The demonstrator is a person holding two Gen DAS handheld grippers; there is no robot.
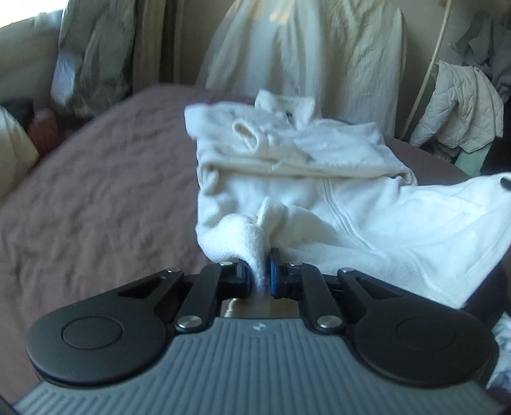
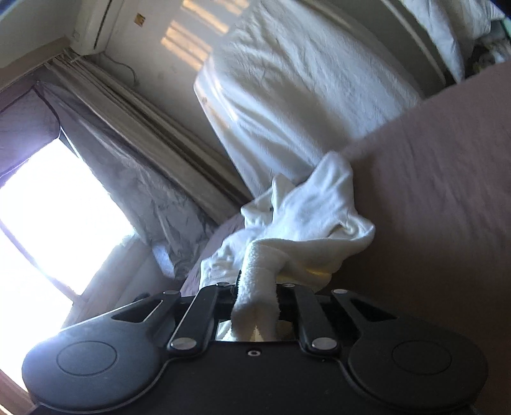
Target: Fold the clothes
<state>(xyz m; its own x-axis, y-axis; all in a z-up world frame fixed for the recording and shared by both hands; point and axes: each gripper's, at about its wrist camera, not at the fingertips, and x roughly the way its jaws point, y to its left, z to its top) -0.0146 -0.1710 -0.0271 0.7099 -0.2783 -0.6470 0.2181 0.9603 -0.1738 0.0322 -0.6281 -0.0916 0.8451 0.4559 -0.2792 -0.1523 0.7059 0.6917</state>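
A white fleece zip hoodie (image 1: 306,178) lies bunched on the mauve bedspread (image 1: 95,204), its hood and drawstring toward the far side. My left gripper (image 1: 259,271) is shut on a fold of the hoodie's near edge, pinched between the blue pads. In the right wrist view the same hoodie (image 2: 306,220) hangs bunched against the bedspread (image 2: 431,207). My right gripper (image 2: 255,297) is shut on a thick roll of its fabric, which covers the fingertips. The right view is strongly tilted.
A white cover (image 1: 306,48) drapes a tall object behind the bed. A quilted jacket (image 1: 460,105) and other clothes hang at the right. Curtains (image 2: 134,127) and a bright window (image 2: 54,217) are at the left, with an air conditioner (image 2: 92,25) above.
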